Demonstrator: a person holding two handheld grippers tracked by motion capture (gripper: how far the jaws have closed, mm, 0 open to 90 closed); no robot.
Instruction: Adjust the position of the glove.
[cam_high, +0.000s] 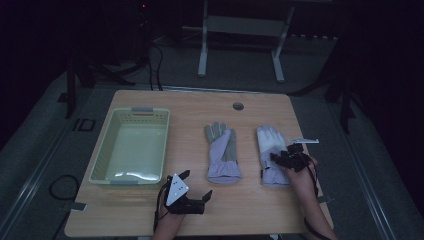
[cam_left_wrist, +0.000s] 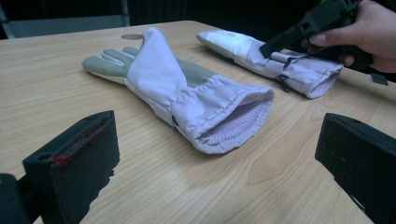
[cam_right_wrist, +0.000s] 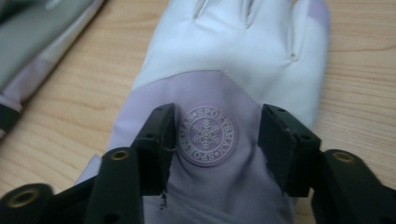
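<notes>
Two white-and-lilac gloves lie side by side on the wooden table (cam_high: 150, 210). The middle glove (cam_high: 222, 152) (cam_left_wrist: 163, 84) is palm up, its cuff open toward me. The right glove (cam_high: 270, 145) (cam_left_wrist: 280, 60) (cam_right_wrist: 233, 51) lies back up. My right gripper (cam_high: 276, 159) (cam_right_wrist: 217, 135) rests low over it, jaws apart on either side of its round snowflake badge (cam_right_wrist: 205, 135), the fabric flat between them. My left gripper (cam_high: 196, 184) (cam_left_wrist: 219, 140) hovers near the front edge, open with nothing between its jaws, pointed at the middle glove's cuff.
A pale green slotted basket (cam_high: 102, 150) stands at the table's left, with nothing in it. A round cable hole (cam_high: 238, 106) sits near the far edge. Beyond the table, a stand's white legs (cam_high: 202, 50) rise from the dark floor.
</notes>
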